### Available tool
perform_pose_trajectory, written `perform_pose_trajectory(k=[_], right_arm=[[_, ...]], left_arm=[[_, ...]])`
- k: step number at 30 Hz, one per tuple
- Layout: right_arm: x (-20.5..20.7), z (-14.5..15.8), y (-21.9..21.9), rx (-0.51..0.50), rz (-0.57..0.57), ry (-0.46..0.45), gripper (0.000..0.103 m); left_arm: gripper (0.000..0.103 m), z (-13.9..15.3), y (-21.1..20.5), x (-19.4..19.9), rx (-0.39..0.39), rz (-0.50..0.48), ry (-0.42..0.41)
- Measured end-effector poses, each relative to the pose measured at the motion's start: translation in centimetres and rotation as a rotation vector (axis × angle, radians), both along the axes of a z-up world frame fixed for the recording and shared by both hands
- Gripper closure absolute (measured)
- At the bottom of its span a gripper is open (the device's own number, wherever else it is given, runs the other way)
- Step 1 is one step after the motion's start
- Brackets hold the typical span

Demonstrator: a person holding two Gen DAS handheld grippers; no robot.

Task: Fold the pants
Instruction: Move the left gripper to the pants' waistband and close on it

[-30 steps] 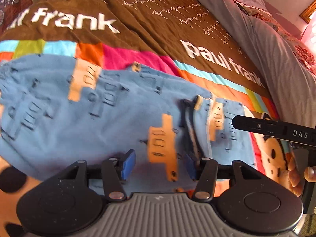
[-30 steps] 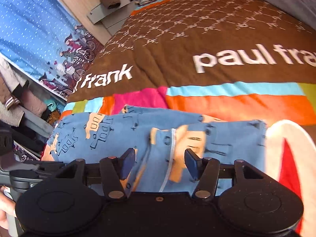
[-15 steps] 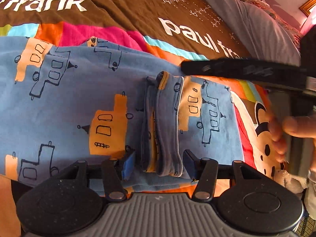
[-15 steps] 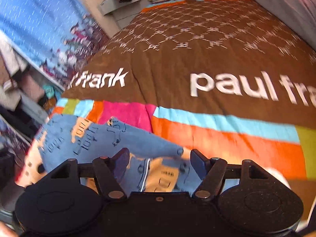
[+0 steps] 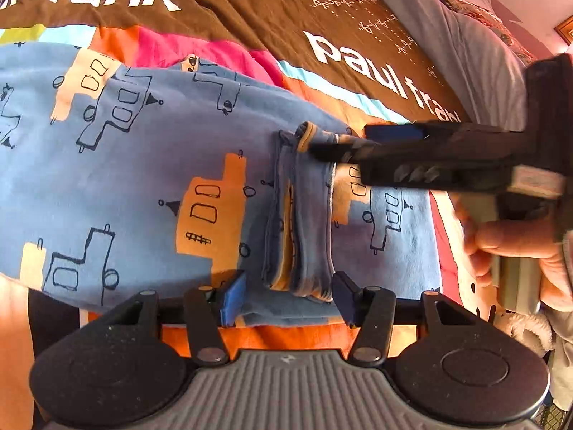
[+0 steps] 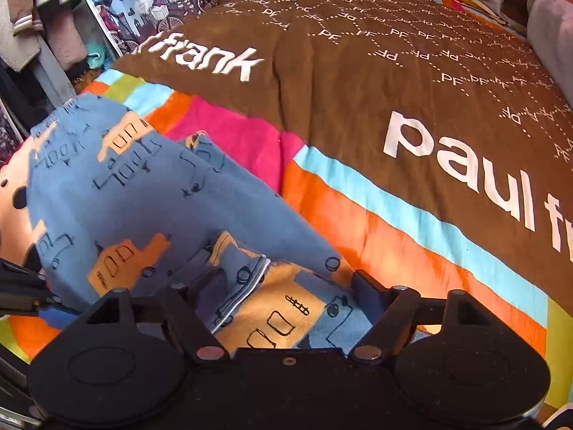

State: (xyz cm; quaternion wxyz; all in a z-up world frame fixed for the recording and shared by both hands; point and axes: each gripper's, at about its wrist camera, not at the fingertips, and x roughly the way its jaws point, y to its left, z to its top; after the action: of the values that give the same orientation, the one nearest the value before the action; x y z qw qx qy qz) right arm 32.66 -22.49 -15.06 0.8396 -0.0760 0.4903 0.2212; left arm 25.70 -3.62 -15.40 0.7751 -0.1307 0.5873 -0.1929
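Observation:
Blue pants (image 5: pixel 143 186) with orange truck prints lie on the bed, also shown in the right wrist view (image 6: pixel 118 215). A raised ridge of bunched fabric (image 5: pixel 301 222) runs across them toward the near edge. My left gripper (image 5: pixel 286 295) is open, its blue pads either side of the ridge's near end. My right gripper (image 6: pixel 283 286) is open and low over the pants, with the ridge's far end (image 6: pixel 236 261) between its fingers. It reaches in from the right in the left wrist view (image 5: pixel 343 147).
The bed has a brown, striped "paul frank" blanket (image 6: pixel 394 71). A grey pillow (image 5: pixel 465 43) lies at the right. A patterned wall hanging and hung clothes (image 6: pixel 143 0) stand past the bed's left side. A hand (image 5: pixel 508 243) holds the right gripper's handle.
The right gripper has swung down onto the far end of the fabric ridge. The left gripper has closed in on the near end, and the fabric has bunched into a taller ridge.

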Motion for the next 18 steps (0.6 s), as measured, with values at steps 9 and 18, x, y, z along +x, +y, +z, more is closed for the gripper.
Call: perform_pose_trajectory(k=[9,18], right_arm=[[-2.6,3.4,-3.6,0.07,-0.137,-0.011,0.023],[-5.4,3.6,-3.4,0.102,-0.177,0.043,0.02]], left_arm=[[0.045,0.3,0.2,0.7,0.003,0.003,-0.005],[0.033,2.5,3.7,0.8,0.05,0.068,-0.064]])
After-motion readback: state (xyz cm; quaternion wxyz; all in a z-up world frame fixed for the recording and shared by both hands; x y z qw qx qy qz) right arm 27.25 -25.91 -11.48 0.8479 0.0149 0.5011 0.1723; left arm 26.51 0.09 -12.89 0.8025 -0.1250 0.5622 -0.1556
